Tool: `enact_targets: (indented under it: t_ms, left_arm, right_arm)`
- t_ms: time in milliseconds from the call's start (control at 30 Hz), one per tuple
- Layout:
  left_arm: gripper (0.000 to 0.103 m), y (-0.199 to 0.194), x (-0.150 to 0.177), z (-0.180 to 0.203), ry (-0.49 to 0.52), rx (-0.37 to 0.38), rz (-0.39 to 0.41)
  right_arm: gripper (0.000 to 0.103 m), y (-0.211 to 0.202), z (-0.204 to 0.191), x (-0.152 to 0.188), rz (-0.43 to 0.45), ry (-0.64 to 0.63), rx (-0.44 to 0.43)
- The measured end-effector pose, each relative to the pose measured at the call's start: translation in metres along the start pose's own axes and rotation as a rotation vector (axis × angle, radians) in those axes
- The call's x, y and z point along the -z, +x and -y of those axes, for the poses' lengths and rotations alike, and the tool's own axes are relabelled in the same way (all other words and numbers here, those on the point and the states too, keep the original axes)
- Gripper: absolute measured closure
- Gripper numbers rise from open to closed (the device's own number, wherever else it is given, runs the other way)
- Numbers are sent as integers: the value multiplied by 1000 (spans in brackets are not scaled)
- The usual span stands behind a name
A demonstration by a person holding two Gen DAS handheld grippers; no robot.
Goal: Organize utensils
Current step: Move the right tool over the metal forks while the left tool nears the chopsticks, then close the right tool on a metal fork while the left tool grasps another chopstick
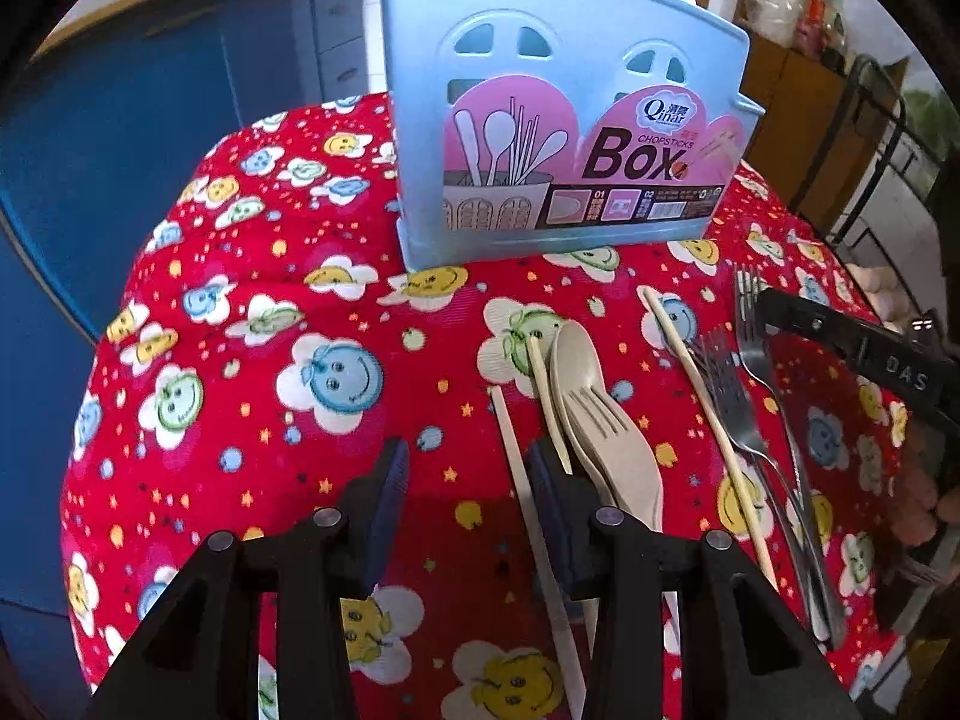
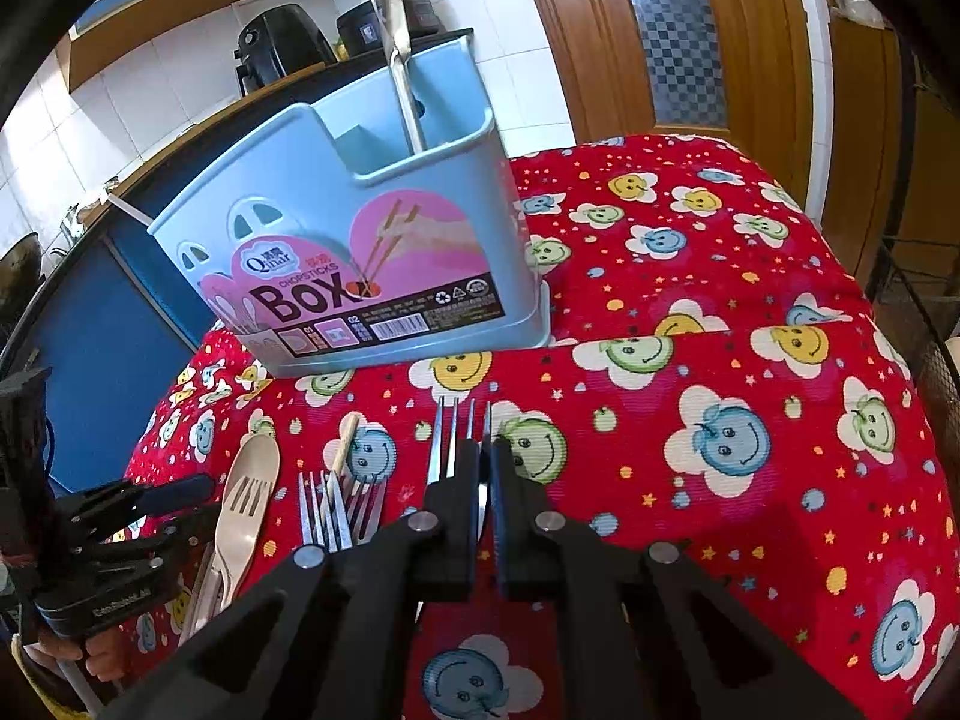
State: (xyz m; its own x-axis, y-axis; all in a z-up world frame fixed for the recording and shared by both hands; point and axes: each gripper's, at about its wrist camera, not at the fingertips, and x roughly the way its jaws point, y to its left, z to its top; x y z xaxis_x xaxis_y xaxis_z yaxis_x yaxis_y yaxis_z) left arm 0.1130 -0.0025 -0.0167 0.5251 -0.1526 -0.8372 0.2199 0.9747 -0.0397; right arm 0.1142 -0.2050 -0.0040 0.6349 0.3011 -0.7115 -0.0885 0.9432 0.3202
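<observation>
A light blue chopsticks box [image 1: 558, 138] stands at the back of the red patterned table [image 1: 252, 372]; it also shows in the right wrist view [image 2: 372, 252] with a metal utensil [image 2: 399, 60] standing in it. My left gripper [image 1: 468, 480] is open low over the cloth, with a chopstick [image 1: 522, 480] lying between its fingers. Beige plastic spoon and fork [image 1: 600, 414], more chopsticks [image 1: 702, 390] and metal forks [image 1: 744, 384] lie to its right. My right gripper [image 2: 485, 474] is shut on a metal fork [image 2: 450, 438], whose tines stick out ahead.
Blue cabinets [image 1: 150, 138] stand left of the table. A wooden door [image 2: 678, 30] and a dark wire rack [image 2: 924, 300] are on the right. Two more metal forks [image 2: 342, 510] lie left of my right gripper.
</observation>
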Motion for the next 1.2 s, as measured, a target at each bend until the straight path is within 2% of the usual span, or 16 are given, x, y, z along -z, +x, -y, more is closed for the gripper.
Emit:
enact_targets:
  t_ms: [67, 133, 200, 433, 633, 700, 733, 767, 900, 1000, 1067, 1167, 1200]
  left_arm:
    - [63, 1, -4, -1, -5, 8, 2]
    - [86, 2, -8, -5, -10, 23, 2]
    - [96, 3, -13, -10, -27, 54, -9]
    - [99, -4, -17, -25, -119, 144, 10]
    - [100, -27, -17, -30, -173, 160, 91]
    - [100, -34, -18, -32, -191, 166, 117]
    - [100, -36, -20, -33, -197, 167, 125]
    - [100, -39, -21, -34, -205, 168, 136]
    - [100, -43, -22, -35, -213, 170, 163]
    - [100, -46, -22, -35, -206, 175, 179]
    - [100, -50, -22, -33, -204, 181, 192]
    - [100, -52, -24, -33, -203, 188, 204]
    - [100, -53, -25, -33, -202, 190, 208]
  right_arm:
    - [98, -1, 0, -1, 1, -1, -2]
    - [98, -3, -1, -2, 8, -7, -5]
    - [99, -7, -2, -3, 22, -14, -10]
    - [101, -24, -6, -6, 67, -22, -43]
    - [98, -19, -3, -8, 25, -10, -44]
    - [76, -15, -1, -7, 6, 2, -56]
    - [61, -13, 0, -7, 2, 7, -66]
    - [61, -11, 0, -6, 0, -1, -68]
    - [61, 3, -3, -7, -19, -52, -40]
    - [66, 13, 1, -8, -38, -49, -77]
    - [68, 15, 7, -11, -41, -25, -148]
    - [82, 17, 16, -13, -52, 12, -204]
    - [82, 18, 18, -12, -51, 21, -216]
